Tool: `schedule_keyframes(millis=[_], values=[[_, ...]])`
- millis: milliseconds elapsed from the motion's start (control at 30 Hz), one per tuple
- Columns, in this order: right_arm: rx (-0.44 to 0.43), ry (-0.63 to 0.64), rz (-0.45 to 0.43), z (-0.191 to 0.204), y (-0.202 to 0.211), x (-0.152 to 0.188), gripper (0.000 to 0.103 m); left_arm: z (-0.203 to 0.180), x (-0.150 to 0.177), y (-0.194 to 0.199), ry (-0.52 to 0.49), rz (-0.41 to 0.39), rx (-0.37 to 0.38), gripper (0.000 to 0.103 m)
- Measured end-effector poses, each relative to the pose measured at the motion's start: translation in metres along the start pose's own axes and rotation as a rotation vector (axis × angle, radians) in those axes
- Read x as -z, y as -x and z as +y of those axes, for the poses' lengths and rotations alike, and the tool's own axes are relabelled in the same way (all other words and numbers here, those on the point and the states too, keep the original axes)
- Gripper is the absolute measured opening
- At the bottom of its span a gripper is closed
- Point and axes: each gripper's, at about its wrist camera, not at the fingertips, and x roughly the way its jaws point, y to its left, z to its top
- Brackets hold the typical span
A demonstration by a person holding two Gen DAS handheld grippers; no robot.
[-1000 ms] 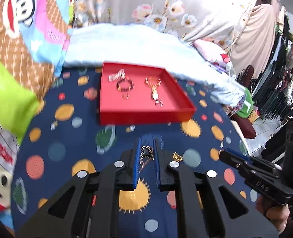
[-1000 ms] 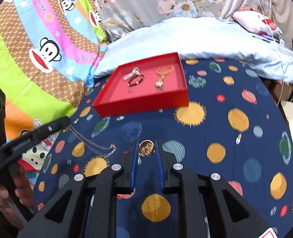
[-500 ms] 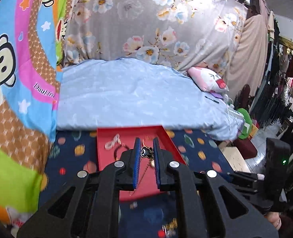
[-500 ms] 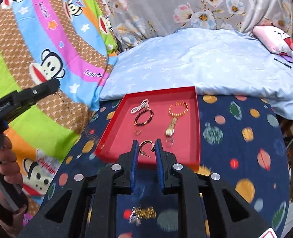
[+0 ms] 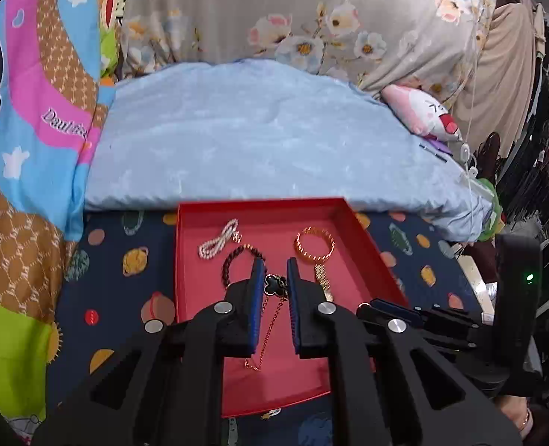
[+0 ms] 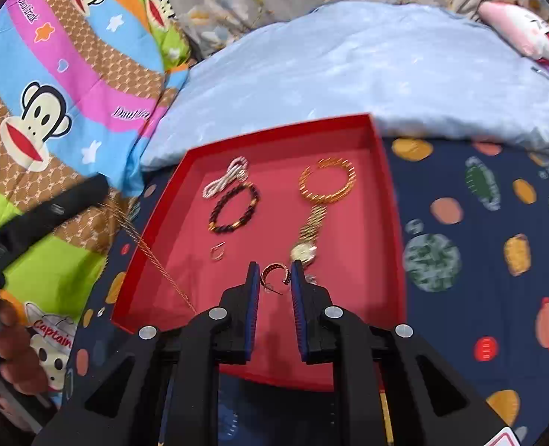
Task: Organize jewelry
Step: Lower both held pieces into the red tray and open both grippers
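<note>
black clover pendant (image 5: 275, 284) on gold chain – clamped in left gripper (image 5: 273, 273), right gripper (image 6: 274, 273) clamped on gold hoop earring (image 6: 273, 275)

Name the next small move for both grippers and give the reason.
Probably lower both a little, then open. The left gripper holds the clover necklace and the right gripper holds the hoop earring, both already over the red tray floor, clear of the bracelets.

light: bright, even, soft shadows | focus: sharp centre | blur: slight at 9 o'clock | edges: fisheye bending, dark corners
</note>
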Motion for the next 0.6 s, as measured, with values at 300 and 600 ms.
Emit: schedule_keyframes(millis=[300,600], values=[[0.017,0.069,0.036,0.025,-0.039,0.001,0.023,0.018,0.01,-0.014,0.012,0.015,-0.082,0.046],[0.037,0.058,-0.098,0.027,0.016,0.004,0.038,0.028,0.012,0.027,0.036,-0.058,-0.112,0.064]])
